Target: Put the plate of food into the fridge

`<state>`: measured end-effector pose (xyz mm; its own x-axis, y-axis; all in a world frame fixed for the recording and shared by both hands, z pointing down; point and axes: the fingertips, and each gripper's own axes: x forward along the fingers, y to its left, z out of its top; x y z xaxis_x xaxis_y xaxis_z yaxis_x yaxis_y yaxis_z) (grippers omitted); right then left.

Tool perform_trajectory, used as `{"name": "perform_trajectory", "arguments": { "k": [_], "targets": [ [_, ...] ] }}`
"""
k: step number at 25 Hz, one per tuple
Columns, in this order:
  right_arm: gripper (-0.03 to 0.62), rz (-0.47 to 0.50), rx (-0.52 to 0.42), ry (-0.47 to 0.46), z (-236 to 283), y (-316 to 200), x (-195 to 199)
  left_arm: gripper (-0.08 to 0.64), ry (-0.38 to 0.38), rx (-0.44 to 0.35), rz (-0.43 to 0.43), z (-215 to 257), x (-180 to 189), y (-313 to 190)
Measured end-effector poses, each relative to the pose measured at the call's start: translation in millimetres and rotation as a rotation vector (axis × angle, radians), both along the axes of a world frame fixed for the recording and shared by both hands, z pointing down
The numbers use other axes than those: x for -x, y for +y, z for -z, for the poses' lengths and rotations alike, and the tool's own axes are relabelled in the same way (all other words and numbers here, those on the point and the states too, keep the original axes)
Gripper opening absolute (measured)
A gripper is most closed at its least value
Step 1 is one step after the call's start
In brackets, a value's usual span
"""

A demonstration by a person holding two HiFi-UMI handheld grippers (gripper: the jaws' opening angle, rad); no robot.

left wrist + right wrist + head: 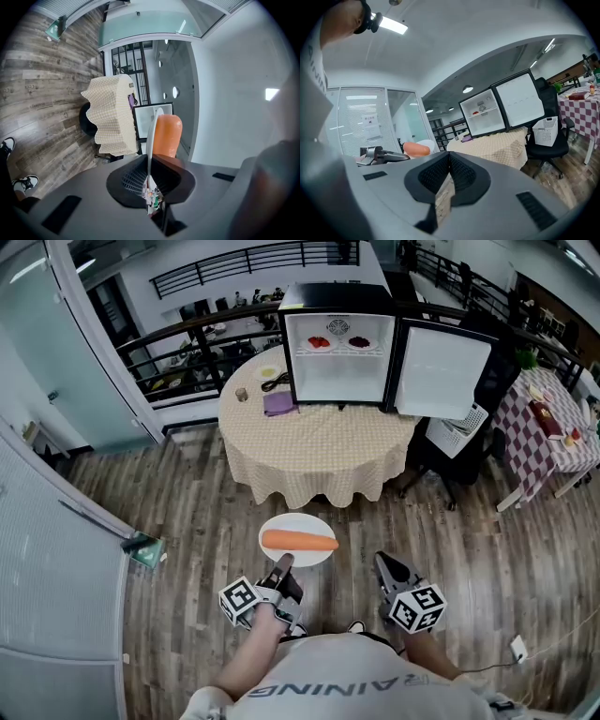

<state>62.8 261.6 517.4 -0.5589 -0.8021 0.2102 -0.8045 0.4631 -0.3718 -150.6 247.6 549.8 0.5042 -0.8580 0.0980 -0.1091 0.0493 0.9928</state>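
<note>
— Two hand-held grippers are seen low in the head view; what is carried by each?
— The plate is pinched by its near rim in the left hand-held gripper, whose jaws are closed narrow on the thin edge. The carrot is borne across the plate. Nothing is held by the right hand-held gripper, at three o'clock of the left one; its jaws are pressed together.
— Where is the plate found?
— It is held in the air above the wooden floor, well apart from the fridge, which is stood at twelve o'clock on the cloth-covered surface. The door is already swung open toward one o'clock.
— Which step is judged to be in hand?
— The carry: the plate is gripped, but the fridge is not yet reached.
— What is called for next?
— The plate must be kept level so that the carrot is not rolled off. It must then be brought toward twelve o'clock and slid onto a free shelf; the lower compartment appears bare.
</note>
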Motion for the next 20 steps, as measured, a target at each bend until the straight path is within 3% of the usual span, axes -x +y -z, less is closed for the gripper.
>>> {"name": "perform_trajectory", "arguments": {
  "k": [4,14,20],
  "targets": [
    [0.023,0.02,0.007,-0.013,-4.8,-2.0,-4.9,0.026,-0.042,0.006,0.004,-1.1,-5.9,2.3],
    [0.023,0.147,0.051,-0.04,-28.0,0.7,-12.2,0.026,-0.007,-0.006,0.091,5.6,-32.6,9.5],
    [0.023,0.14,0.065,-0.05,-33.8,0.9,-35.8,0.026,-0.015,0.004,0.098,5.1,-49.7,9.7]
  ]
}}
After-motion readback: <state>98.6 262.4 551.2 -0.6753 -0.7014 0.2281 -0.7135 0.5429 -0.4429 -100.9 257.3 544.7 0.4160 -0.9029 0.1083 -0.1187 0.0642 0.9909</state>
